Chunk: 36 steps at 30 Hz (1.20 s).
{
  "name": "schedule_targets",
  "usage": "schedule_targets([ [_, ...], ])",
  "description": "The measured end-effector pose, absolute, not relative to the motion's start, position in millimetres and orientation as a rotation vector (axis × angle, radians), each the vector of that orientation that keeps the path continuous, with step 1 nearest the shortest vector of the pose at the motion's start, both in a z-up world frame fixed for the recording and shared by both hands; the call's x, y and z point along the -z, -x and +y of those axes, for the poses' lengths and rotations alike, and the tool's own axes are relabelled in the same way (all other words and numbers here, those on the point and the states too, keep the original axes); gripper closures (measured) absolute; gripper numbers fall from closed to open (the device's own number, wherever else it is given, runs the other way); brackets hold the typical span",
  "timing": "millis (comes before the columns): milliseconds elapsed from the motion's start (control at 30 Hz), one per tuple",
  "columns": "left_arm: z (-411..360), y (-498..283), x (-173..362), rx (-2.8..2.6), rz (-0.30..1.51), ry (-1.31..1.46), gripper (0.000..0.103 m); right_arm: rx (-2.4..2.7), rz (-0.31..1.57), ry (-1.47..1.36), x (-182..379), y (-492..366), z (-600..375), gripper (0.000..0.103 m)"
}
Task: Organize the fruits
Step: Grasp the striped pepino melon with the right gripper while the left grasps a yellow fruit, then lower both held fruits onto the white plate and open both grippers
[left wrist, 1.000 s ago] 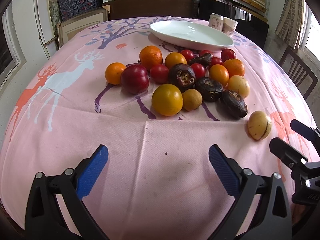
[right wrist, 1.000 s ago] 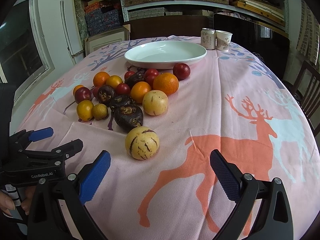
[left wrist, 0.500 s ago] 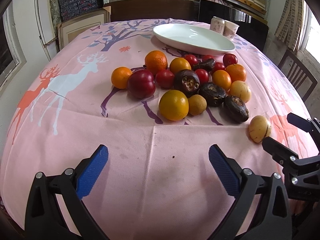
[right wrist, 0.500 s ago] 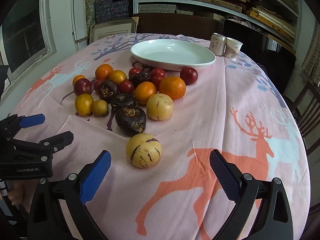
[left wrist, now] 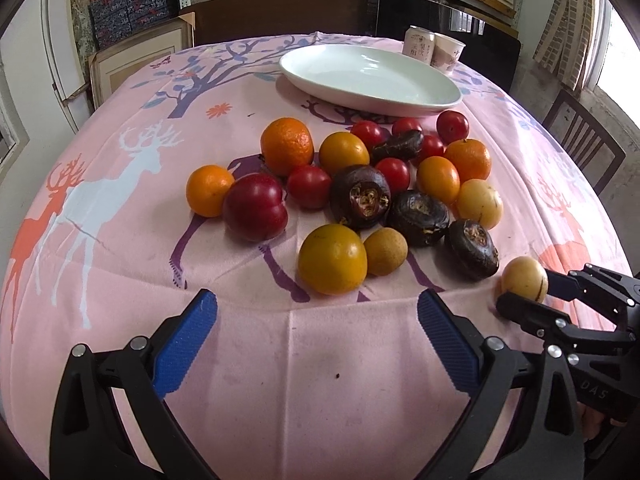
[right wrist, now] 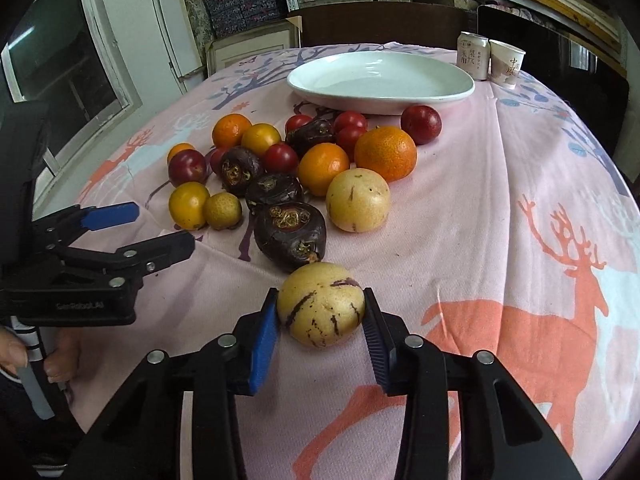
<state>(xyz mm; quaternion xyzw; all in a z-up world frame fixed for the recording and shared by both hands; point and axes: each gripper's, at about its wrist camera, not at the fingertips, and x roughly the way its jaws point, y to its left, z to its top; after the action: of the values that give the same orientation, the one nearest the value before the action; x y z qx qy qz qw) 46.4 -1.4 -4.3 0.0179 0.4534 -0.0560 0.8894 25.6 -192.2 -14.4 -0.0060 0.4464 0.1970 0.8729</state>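
A pile of fruit lies on the pink deer tablecloth (left wrist: 304, 392): oranges, red plums, small tomatoes, dark purple fruits and yellow ones. My right gripper (right wrist: 320, 336) has closed its blue pads on a pale yellow purple-striped melon (right wrist: 321, 305) that rests on the cloth nearest me; this melon also shows in the left wrist view (left wrist: 524, 279). My left gripper (left wrist: 316, 340) is open and empty, just in front of a yellow-orange fruit (left wrist: 332, 259). A white oval plate (left wrist: 370, 80) stands empty behind the pile.
A drinks can (right wrist: 473, 55) and a paper cup (right wrist: 506, 63) stand right of the plate. A wooden chair (left wrist: 582, 152) is at the table's right side. Shelves and boxes fill the back wall. The cloth to the right bears an orange deer print (right wrist: 520, 320).
My right gripper has moved forward and closed from wide open onto the striped melon. My left gripper has moved closer to the fruit pile and stays open.
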Motion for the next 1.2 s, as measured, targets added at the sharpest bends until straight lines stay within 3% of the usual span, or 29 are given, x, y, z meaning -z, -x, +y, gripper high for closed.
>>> schedule_targets([
  [100, -9.6, -56.0, 5.9, 0.157, 0.953, -0.05, 0.027, -0.44, 0.942, -0.013, 13.9, -26.5, -199.2, 0.062],
  [167, -14.0, -63.1, 10.4, 0.172, 0.971, -0.059, 0.033, -0.443, 0.944, -0.024, 13.5, -26.5, -204.2, 0.062],
  [200, -15.4, -65.8, 13.7, 0.175, 0.982, -0.064, 0.042, -0.445, 0.945, -0.034, 13.2, -26.7, -207.4, 0.062],
  [267, -18.8, -66.6, 15.1, 0.186, 0.965, -0.08, 0.05, -0.443, 0.945, -0.051, 12.3, -27.1, -213.4, 0.062],
  [333, -18.4, -66.5, 15.3, 0.164, 0.959, -0.102, 0.067, -0.44, 0.943, -0.063, 11.1, -28.7, -219.1, 0.062],
  [633, -8.0, -54.4, -8.2, 0.235, 0.933, -0.062, 0.067, -0.472, 0.902, -0.148, -14.2, -39.4, -239.6, 0.062],
  [933, -32.2, -108.8, -85.1, 0.317, 0.787, -0.04, 0.067, -0.446, 0.592, -0.176, -103.0, -93.7, -229.7, 0.062],
  [1067, -42.0, -175.2, -79.2, 0.305, 0.837, 0.047, 0.067, -0.371, 0.642, -0.159, -83.5, -145.8, -211.5, 0.062],
  [1200, -42.9, -226.7, -39.7, 0.244, 0.962, 0.098, 0.067, -0.304, 0.789, -0.181, -42.1, -194.3, -205.2, 0.062],
])
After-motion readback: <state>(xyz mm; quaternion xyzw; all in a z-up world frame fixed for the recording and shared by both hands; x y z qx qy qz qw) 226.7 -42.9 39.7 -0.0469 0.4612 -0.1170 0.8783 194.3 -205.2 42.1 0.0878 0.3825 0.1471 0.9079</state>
